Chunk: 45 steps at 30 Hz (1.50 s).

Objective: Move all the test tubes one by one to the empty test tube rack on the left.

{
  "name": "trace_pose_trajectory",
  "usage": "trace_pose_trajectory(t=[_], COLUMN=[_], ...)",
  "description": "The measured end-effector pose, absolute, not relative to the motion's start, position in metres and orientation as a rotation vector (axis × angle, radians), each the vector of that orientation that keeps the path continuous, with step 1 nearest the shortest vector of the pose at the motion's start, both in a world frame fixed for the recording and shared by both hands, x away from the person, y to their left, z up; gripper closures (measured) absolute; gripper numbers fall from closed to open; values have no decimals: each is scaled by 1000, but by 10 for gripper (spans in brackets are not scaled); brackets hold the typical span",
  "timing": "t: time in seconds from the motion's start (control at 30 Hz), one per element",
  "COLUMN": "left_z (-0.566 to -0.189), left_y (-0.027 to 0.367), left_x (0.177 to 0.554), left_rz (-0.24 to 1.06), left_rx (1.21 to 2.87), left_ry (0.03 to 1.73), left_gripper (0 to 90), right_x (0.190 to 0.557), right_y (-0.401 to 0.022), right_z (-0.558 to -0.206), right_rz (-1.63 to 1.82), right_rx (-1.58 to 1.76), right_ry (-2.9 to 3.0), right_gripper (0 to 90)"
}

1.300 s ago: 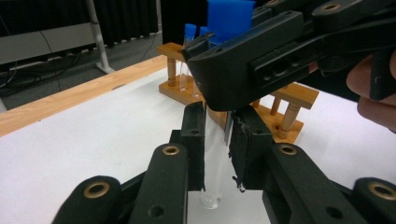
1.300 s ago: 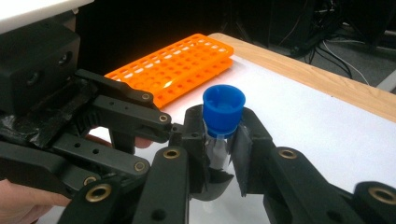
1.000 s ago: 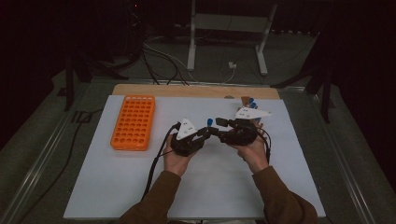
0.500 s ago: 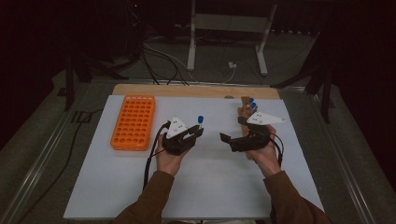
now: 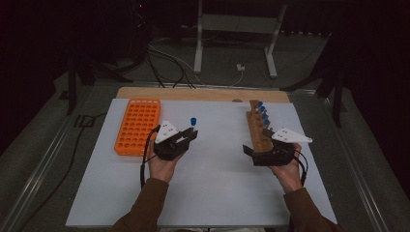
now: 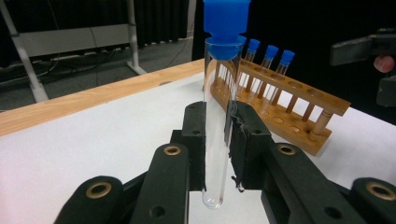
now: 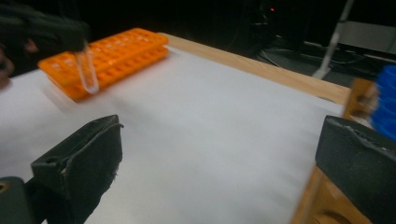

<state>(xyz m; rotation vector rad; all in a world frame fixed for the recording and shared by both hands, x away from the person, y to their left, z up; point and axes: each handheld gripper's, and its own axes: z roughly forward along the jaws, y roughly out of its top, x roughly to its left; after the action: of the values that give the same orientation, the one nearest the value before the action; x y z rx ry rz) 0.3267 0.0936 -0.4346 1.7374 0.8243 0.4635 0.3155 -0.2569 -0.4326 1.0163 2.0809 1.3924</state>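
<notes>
The left gripper (image 6: pixel 215 140) clamps a clear test tube (image 6: pixel 218 121) between its jaws – long axis upright, blue cap (image 6: pixel 226 25) up, rounded end below the jaws. Ahead and to its right stands a wooden rack (image 6: pixel 285 105) holding blue-capped tubes (image 6: pixel 271 58) at its far end. The right gripper (image 7: pixel 219 158) is spread wide – nothing between its jaws; beyond it lies an orange rack (image 7: pixel 112 53) with bare wells
</notes>
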Motion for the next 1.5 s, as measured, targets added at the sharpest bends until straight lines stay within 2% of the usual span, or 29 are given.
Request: trace_pose_trajectory(t=[0.53,1.1,1.5], left_z=[-428,-422,-432], left_y=[122,163,187], left_x=[321,318,319], left_rz=[500,557,580], left_rx=[1711,1681,1674], left_ry=[843,883,925], left_gripper=[781,781,781], right_x=[302,300,300], right_y=[-285,-295,-297], right_z=[-450,-452,-453], right_rz=[1423,1457,1465], right_rx=[1104,1128,1137], right_ry=[1976,1930,1916], right_gripper=[7,7,8])
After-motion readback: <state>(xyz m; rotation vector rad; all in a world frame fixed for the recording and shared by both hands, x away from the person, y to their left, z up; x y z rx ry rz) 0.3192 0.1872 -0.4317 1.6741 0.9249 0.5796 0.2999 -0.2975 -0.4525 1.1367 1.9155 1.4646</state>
